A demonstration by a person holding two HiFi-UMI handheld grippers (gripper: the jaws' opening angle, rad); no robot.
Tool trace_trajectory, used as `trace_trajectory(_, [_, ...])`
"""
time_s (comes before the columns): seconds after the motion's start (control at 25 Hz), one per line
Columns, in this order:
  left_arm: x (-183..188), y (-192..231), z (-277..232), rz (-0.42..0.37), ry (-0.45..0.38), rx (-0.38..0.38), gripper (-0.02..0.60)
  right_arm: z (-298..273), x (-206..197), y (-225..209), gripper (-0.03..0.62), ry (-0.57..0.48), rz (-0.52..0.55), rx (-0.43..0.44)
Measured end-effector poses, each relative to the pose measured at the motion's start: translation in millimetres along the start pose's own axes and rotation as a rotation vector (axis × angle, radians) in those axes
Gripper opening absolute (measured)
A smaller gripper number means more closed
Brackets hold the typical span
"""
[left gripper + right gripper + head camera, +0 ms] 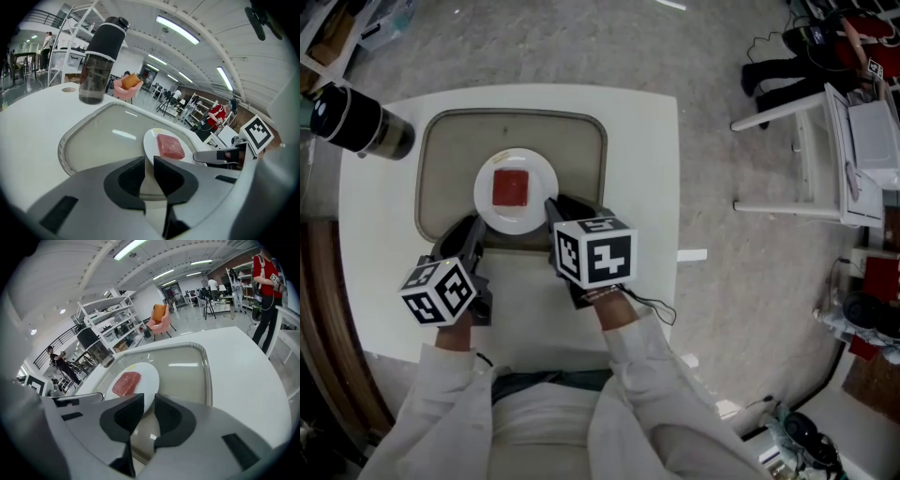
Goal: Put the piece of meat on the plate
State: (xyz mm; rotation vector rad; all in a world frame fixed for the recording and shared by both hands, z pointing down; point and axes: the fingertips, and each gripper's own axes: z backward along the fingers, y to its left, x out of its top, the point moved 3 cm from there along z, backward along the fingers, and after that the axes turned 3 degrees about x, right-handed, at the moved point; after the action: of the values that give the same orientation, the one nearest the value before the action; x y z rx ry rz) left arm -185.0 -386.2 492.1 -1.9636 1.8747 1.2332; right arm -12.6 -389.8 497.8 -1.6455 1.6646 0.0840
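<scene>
Head view: the meat (510, 187) lies on the plate (486, 202). It looks soft and slick, so pinch its opposite edges. Your left gripper (461, 236) and right gripper (569, 212) sit clenched, empty.

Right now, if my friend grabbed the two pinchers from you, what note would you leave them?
Left gripper: jaws almost together, holding nothing, at the near left edge of the plate.
Right gripper: jaws almost together, holding nothing, at the plate's near right edge.
Things: the piece of meat lies flat in the middle of the white plate, which sits on the tray on the white table. A dark bottle stands at the table's far left corner.
Done: the meat is on the plate.
Left: probably nothing except pulling both grippers back.
</scene>
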Motion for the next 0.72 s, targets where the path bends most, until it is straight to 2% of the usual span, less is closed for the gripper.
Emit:
trace_trajectory(0.32, [-0.1, -30.0, 30.5, -0.005, -0.062, -0.106, 0.06, 32.4, -14.6, 8.2, 0.066, -0.037, 0.017, 0.045])
trace_trajectory(0.6, [-19.2, -82.8, 74.1, 0.006, -0.145, -0.286, 0.051, 80.4, -35.5, 21.1, 0.055, -0.098, 0.093, 0.152])
trace_trajectory(0.72, [-35.9, -107.0, 95.3, -0.01, -0.153, -0.341, 0.037, 106.5, -52.0, 23.2, 0.038, -0.106, 0.123, 0.165])
